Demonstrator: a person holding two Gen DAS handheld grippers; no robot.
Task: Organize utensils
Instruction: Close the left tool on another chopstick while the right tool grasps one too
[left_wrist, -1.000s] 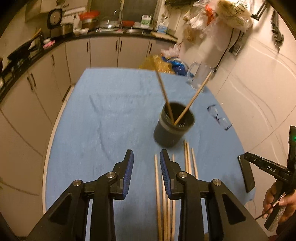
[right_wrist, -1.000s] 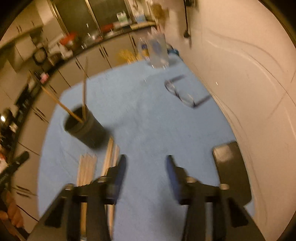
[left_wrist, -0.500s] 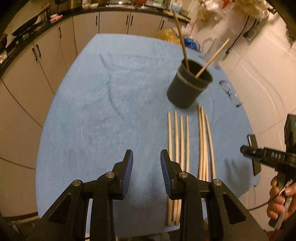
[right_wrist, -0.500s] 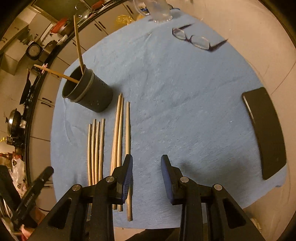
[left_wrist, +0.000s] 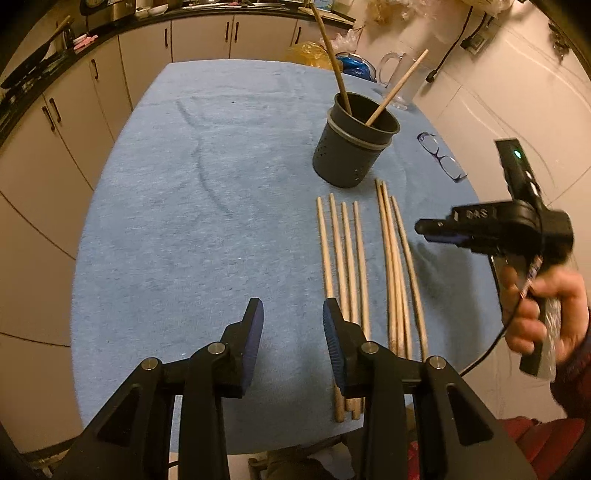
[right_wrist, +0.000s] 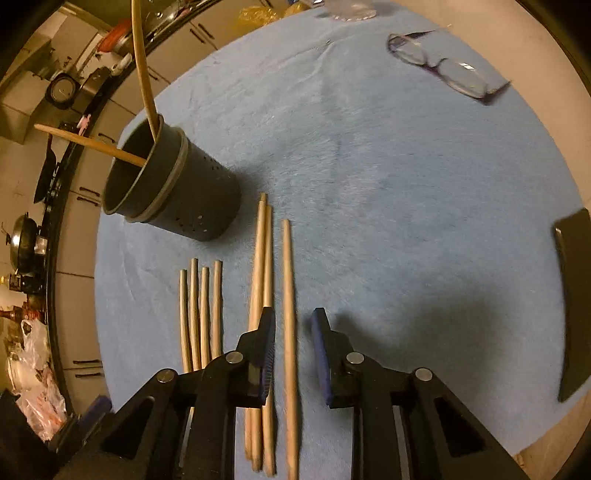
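Straddling the rightmost pale wooden chopstick (right_wrist: 289, 295) with the blue-padded fingers of the right gripper (right_wrist: 293, 328), spread moderately wide and closing on nothing yet: one pad (right_wrist: 269, 332) sitting just left of that stick, the other (right_wrist: 320, 334) just right of it, whether touching the wood or hanging above it being impossible to tell. Hovering the left gripper (left_wrist: 293, 325) over the light blue towel-covered table (left_wrist: 184, 192), its fingers likewise parted and holding nothing, with the right pad (left_wrist: 330, 325) overlapping in view the near ends of the group of four shorter wooden chopsticks (left_wrist: 341, 258). Lying just left of the right gripper's fingers, the other two long wooden chopsticks (right_wrist: 261, 280), pressed together; further left, the group of four. Standing ahead and to the left of both pairs of fingers, the dark grey perforated cylindrical utensil holder (right_wrist: 184, 192), already carrying two slanted wooden chopsticks (left_wrist: 360, 88), which is probably why the loose ones are lined up with tips pointing toward it. Resting further off, ahead and right, a pair of purple-framed glasses (right_wrist: 439, 68), and far right a flat black phone-like slab (right_wrist: 574, 306), both apart from the job. Judging by the straddle, likely preparing to pinch that single stick for the holder.
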